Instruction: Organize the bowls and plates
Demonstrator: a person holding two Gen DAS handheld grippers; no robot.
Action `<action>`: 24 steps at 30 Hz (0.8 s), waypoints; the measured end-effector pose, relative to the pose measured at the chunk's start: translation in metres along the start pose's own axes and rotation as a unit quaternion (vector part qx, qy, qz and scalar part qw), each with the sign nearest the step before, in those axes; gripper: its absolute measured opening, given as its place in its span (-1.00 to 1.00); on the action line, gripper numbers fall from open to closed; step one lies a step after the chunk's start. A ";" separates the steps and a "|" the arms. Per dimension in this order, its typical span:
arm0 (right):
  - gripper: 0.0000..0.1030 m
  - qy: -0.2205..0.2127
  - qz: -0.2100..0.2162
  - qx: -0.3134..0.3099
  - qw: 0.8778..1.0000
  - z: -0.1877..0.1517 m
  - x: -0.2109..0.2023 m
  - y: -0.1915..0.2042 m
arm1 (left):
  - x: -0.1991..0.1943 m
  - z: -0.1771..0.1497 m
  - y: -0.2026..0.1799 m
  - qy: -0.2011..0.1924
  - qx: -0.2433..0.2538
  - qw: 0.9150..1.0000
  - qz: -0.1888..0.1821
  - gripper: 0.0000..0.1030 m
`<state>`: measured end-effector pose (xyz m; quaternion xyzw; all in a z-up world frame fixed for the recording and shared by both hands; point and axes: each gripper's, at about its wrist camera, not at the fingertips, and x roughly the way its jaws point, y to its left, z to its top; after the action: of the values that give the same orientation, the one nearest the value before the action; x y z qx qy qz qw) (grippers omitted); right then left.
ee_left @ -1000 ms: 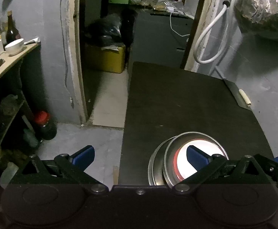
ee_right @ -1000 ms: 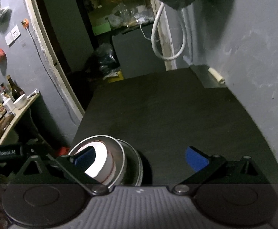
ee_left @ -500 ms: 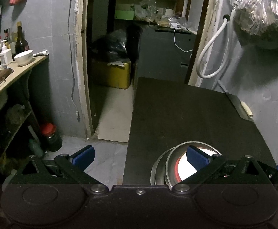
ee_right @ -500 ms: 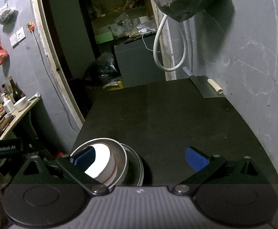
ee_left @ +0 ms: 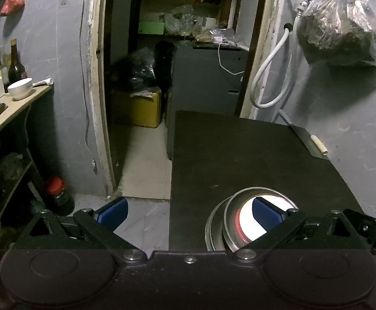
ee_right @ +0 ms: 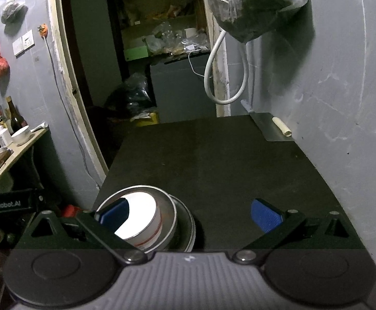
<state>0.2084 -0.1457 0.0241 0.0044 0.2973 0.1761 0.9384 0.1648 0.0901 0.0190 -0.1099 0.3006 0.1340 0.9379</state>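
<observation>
A stack of dishes stands near the front edge of the dark table: a white bowl with a red band sits inside a metal bowl, which rests on a metal plate. The stack also shows in the left wrist view. My left gripper is open and empty, held above the table's left edge with its right finger over the bowl. My right gripper is open and empty, its left finger over the white bowl.
A metal scraper with a pale handle lies at the table's far right by the wall. A hose and a hanging bag are on the right wall. A side shelf with a white bowl and bottles stands left. A doorway lies beyond.
Both grippers have risen and pulled back a little from the stack, so more of the room shows. The stacked dishes have not moved. Both grippers stay open.
</observation>
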 end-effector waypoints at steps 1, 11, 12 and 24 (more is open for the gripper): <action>1.00 0.000 -0.003 0.001 1.000 -0.001 -0.001 0.001 | -0.002 -0.001 0.002 -0.002 0.001 1.000 -0.002 0.98; 1.00 -0.007 -0.033 0.015 0.999 -0.012 -0.026 0.016 | -0.018 -0.016 0.013 -0.009 0.022 1.000 -0.019 0.98; 1.00 -0.009 -0.035 0.015 0.999 -0.013 -0.029 0.017 | -0.020 -0.017 0.013 -0.008 0.022 0.999 -0.021 0.98; 1.00 -0.030 -0.053 0.030 0.998 -0.032 -0.066 0.037 | -0.051 -0.033 0.028 -0.014 0.044 0.998 -0.046 0.98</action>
<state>0.1279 -0.1363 0.0384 0.0217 0.2743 0.1168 0.9543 0.0983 0.0974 0.0199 -0.0805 0.2879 0.0785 0.9510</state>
